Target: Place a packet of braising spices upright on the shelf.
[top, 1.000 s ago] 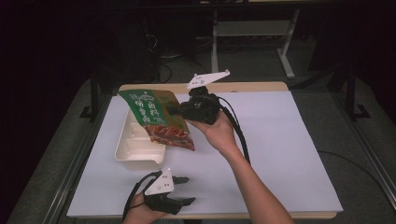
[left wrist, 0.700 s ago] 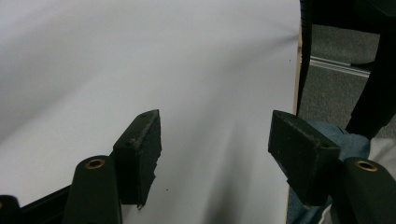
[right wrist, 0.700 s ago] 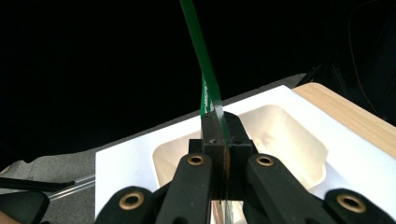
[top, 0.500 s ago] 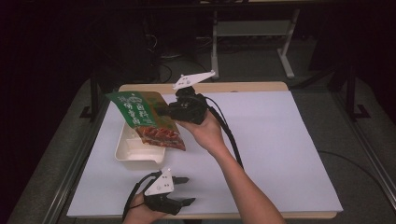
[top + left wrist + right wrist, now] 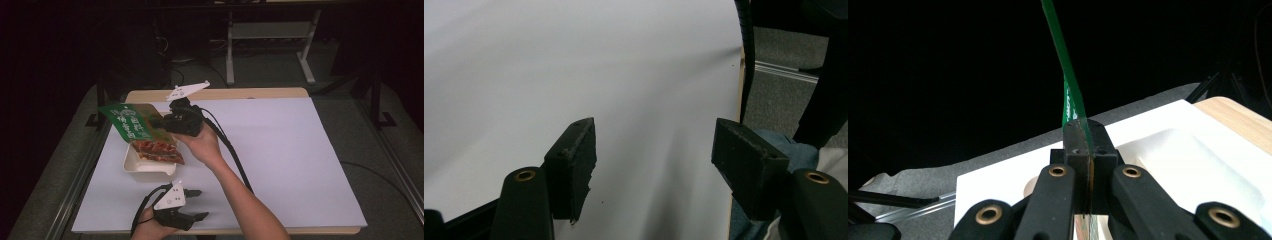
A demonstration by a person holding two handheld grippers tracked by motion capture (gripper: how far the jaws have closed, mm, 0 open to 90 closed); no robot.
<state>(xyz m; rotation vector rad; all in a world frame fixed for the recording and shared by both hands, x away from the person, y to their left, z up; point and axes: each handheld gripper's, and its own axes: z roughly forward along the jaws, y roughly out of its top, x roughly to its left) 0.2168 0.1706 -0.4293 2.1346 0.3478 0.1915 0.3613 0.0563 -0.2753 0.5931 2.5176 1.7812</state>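
Right gripper [image 5: 159, 122] clamped tight on the green pouch [image 5: 137, 131], which I'm holding tilted above the white tray [image 5: 148, 165] near the worktop's left edge, probably lining it up. Left gripper [image 5: 196, 205] wide open, empty, parked at the near edge.

On the counter [image 5: 280, 150], the tray [image 5: 137, 162] sits toward the left side. The packet [image 5: 142, 130] hangs above the tray, held at its right edge by the right tongs [image 5: 162, 121]. The left tongs [image 5: 197, 204] rest near the front edge, before the tray.
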